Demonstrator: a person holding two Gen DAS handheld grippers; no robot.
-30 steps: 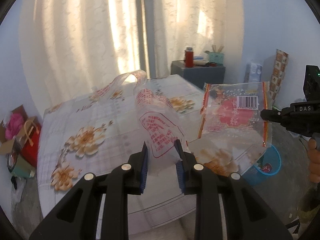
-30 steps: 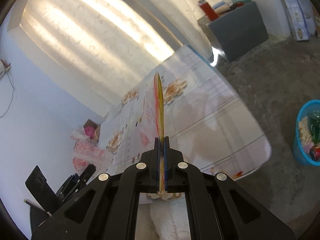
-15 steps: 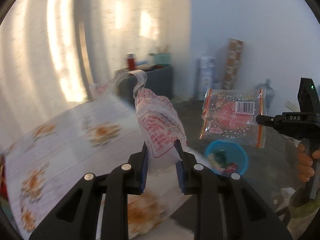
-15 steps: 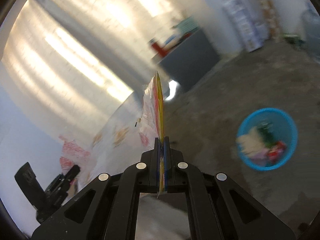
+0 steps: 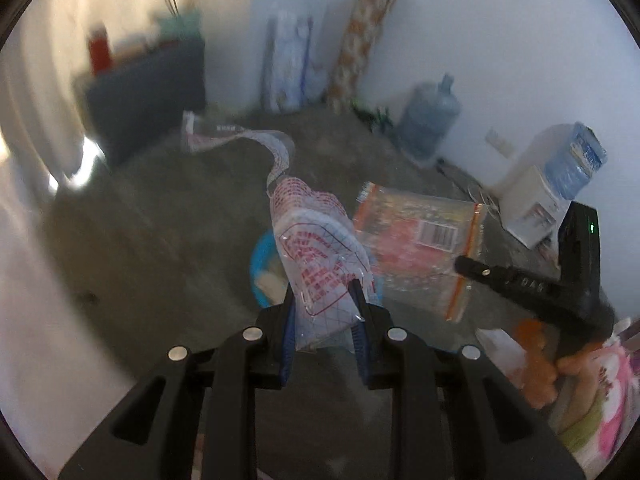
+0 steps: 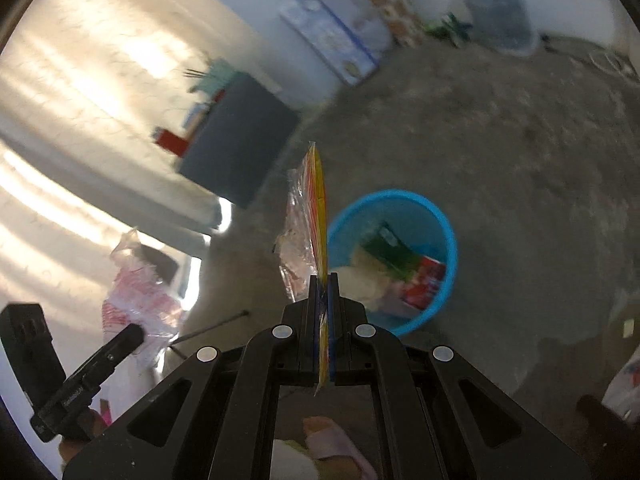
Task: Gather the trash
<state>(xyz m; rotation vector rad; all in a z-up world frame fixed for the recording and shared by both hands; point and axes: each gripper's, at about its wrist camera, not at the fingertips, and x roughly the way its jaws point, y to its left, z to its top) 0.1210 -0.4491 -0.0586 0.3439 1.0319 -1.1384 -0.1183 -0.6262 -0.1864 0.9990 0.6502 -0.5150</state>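
My left gripper (image 5: pixel 325 294) is shut on a crumpled clear plastic bag with red print (image 5: pixel 320 248), whose handle trails up and to the left. Behind the bag, part of the blue trash bin (image 5: pixel 260 258) shows on the floor. My right gripper (image 6: pixel 324 280) is shut on a flat clear snack wrapper with red and yellow print (image 6: pixel 310 216), seen edge-on. The blue trash bin (image 6: pixel 436 216) stands just right of that wrapper, holding several pieces of trash. In the left wrist view the snack wrapper (image 5: pixel 420 240) hangs from the right gripper (image 5: pixel 464 265), with a hand below it.
A grey cabinet (image 6: pixel 240 148) with items on top stands against the curtained wall. Water jugs (image 5: pixel 428 120), a white dispenser (image 5: pixel 536 200) and rolled mats (image 5: pixel 360 40) line the far wall. The concrete floor (image 6: pixel 520 160) lies around the bin. The left gripper (image 6: pixel 132 334) shows at lower left in the right wrist view.
Both grippers swung away from the flowered table and tilted down toward the floor. The blue bin now lies right ahead of both, and each still holds its piece of plastic.
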